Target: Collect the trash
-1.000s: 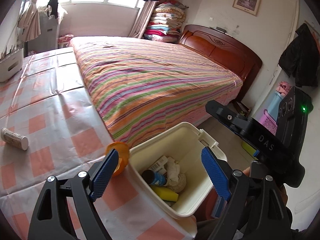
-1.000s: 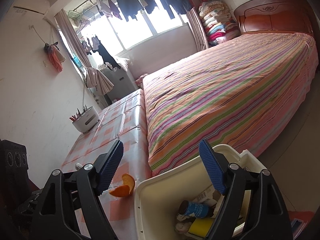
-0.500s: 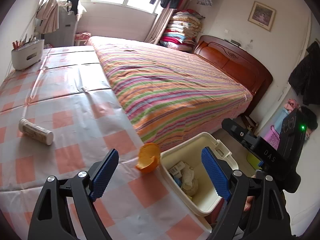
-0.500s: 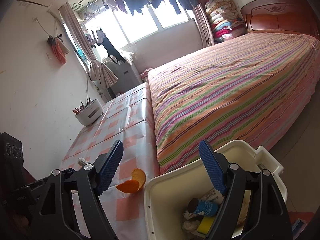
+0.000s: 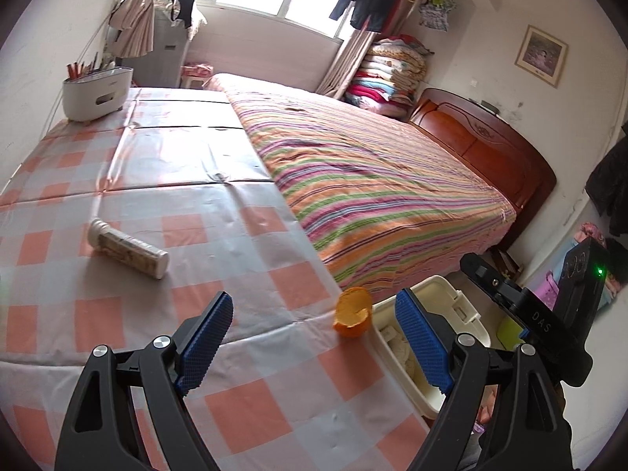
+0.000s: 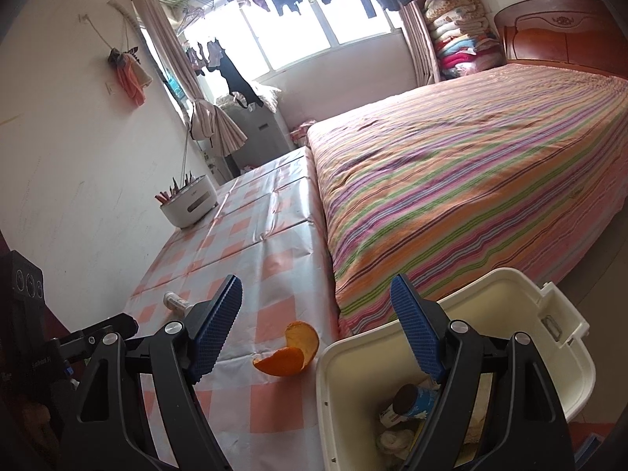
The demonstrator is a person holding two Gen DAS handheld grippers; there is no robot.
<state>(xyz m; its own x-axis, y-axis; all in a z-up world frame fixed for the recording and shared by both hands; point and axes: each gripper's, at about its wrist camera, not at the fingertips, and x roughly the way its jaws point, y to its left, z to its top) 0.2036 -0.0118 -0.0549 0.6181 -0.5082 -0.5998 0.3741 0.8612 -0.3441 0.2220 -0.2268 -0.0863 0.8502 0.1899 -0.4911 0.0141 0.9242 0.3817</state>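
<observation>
Orange peel lies ahead of the empty, spread left tool.

"DAS": white letters on the black right gripper body, lower right of the left wrist view.

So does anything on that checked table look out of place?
Yes: an orange peel lies at the table's edge beside the bin, and a small bottle lies tipped on its side farther in.

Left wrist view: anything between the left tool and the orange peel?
Nothing: only bare checked tablecloth lies between the open left tool and the orange peel, shown in the left wrist view.
</observation>
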